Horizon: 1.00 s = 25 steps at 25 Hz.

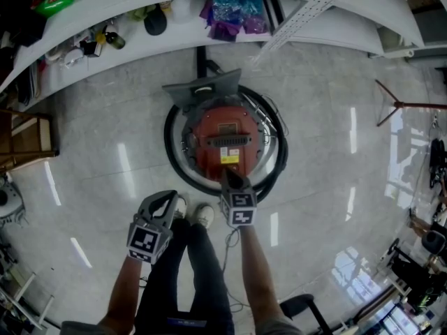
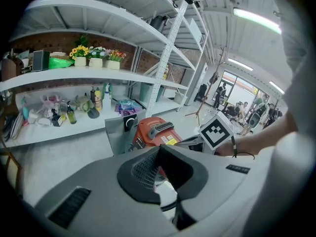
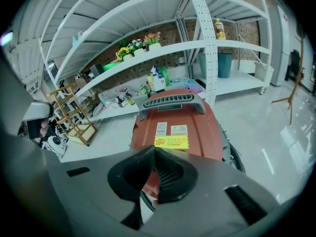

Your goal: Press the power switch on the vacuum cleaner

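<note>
1 vacuum cleaner (image 1: 223, 142) counted | left gripper (image 1: 166, 199): jaws held together, empty | right gripper (image 1: 230, 176): jaws held together, above cleaner

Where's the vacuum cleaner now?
In the head view the red vacuum cleaner sits on the floor, directly ahead of the right gripper, before the white shelf.

One red vacuum cleaner (image 1: 222, 142) on the floor (image 1: 335, 187). Two grippers: left gripper (image 1: 170, 197), right gripper (image 1: 229, 174). Three flower pots (image 2: 96, 62) on one shelf (image 2: 59, 74). One coat stand (image 1: 398, 105). One wooden rack (image 1: 28, 138).
</note>
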Tool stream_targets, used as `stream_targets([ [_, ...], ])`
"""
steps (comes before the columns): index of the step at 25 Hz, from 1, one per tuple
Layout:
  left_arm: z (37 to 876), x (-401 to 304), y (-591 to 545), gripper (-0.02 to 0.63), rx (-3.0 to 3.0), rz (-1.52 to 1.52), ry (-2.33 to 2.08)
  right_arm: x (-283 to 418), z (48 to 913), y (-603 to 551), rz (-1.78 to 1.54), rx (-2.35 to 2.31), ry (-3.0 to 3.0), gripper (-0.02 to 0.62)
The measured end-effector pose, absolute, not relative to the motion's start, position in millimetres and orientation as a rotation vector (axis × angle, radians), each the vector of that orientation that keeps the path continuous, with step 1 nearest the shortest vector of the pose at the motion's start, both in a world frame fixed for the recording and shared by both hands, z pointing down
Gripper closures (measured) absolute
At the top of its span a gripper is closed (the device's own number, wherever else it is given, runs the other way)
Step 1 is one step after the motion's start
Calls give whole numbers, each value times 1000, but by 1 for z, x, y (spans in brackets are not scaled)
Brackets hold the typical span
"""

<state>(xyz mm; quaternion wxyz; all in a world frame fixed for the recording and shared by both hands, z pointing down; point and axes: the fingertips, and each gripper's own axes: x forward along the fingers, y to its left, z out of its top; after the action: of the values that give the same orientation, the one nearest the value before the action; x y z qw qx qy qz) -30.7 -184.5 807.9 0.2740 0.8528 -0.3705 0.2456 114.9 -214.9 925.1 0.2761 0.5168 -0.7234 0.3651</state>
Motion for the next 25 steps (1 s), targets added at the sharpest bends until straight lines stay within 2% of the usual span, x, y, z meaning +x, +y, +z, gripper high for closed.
stream_targets([
  [25,808,-36,-185,598,2274,645,-1015,115,936,-213,990,1400,-1937,583],
])
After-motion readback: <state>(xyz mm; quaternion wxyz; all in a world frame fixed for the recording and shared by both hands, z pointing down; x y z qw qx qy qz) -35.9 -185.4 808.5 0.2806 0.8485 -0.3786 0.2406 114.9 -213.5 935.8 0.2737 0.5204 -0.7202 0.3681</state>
